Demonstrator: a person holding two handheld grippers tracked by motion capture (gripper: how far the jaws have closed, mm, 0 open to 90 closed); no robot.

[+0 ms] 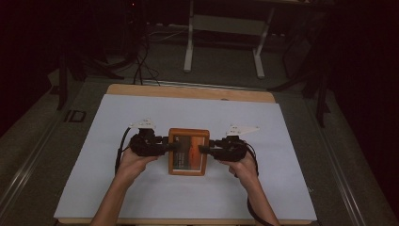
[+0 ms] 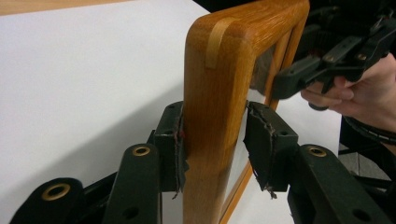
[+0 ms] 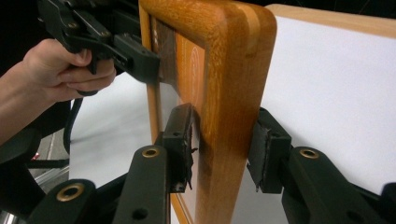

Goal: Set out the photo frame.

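Frame: you are holding a wooden picture frame (image 1: 188,151) between your two grippers, over the middle of the white sheet (image 1: 141,197) that is covering the table (image 1: 188,92). Whether it is resting on the sheet or being held just above it, the pictures are not telling.

Left gripper: your left gripper (image 1: 170,146) is coming in from the frame's left edge. In the left gripper view (image 2: 212,149) its jaws are straddling the wooden side rail, one pad lying against the wood, the other looking to stand a little off it, so whether it is truly pinching cannot be told.

Right gripper: your right gripper (image 1: 205,149) is meeting the frame's right edge. In the right gripper view (image 3: 224,149) its jaws are straddling that rail the same way, one pad beside the glass face and one beside the back; firm contact is not clear.

Hands: your left hand (image 1: 134,162) and right hand (image 1: 242,165) are gripping the handles just beside the frame.

Picture: an orange and dark print is showing behind the glass.
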